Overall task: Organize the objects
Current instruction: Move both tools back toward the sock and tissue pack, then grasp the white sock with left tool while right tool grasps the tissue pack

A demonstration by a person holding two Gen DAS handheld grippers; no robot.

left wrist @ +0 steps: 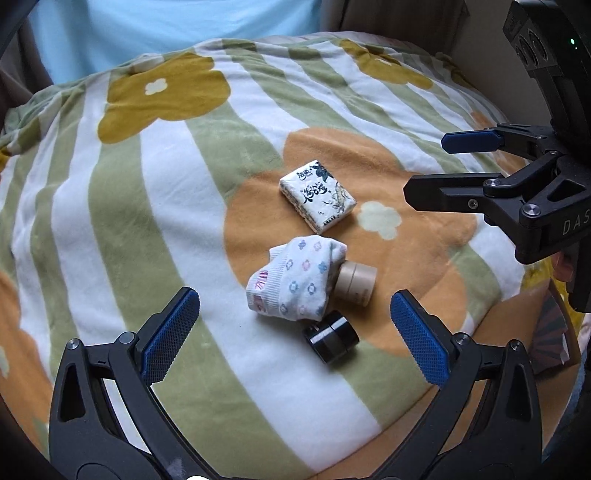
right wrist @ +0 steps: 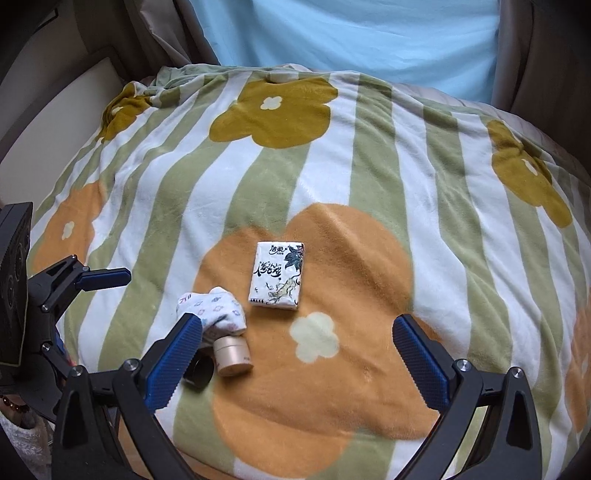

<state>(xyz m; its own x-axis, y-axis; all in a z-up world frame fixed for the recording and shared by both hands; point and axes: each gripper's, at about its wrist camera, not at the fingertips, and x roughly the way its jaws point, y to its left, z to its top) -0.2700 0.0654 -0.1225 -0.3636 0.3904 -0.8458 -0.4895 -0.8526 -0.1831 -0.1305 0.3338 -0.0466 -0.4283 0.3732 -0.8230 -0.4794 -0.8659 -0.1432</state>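
A white tissue pack [left wrist: 318, 195] with black print lies on the flowered blanket [left wrist: 177, 221]; it also shows in the right wrist view [right wrist: 277, 275]. Nearer lies a folded white sock [left wrist: 295, 282] with small flowers, a beige jar [left wrist: 356, 283] on its side against it, and a black jar [left wrist: 331, 338] just below. The sock [right wrist: 216, 308], beige jar [right wrist: 232, 355] and black jar [right wrist: 199, 369] show in the right view too, the black jar partly hidden by a finger. My left gripper [left wrist: 295, 336] is open and empty, just short of the black jar. My right gripper [right wrist: 297, 360] is open and empty, and shows in the left view [left wrist: 428, 166].
The blanket covers a rounded bed surface. A light blue sheet [right wrist: 351, 33] lies at the far end. A cream padded edge [right wrist: 55, 122] runs along the left. A patterned item [left wrist: 554, 328] lies off the blanket's right edge.
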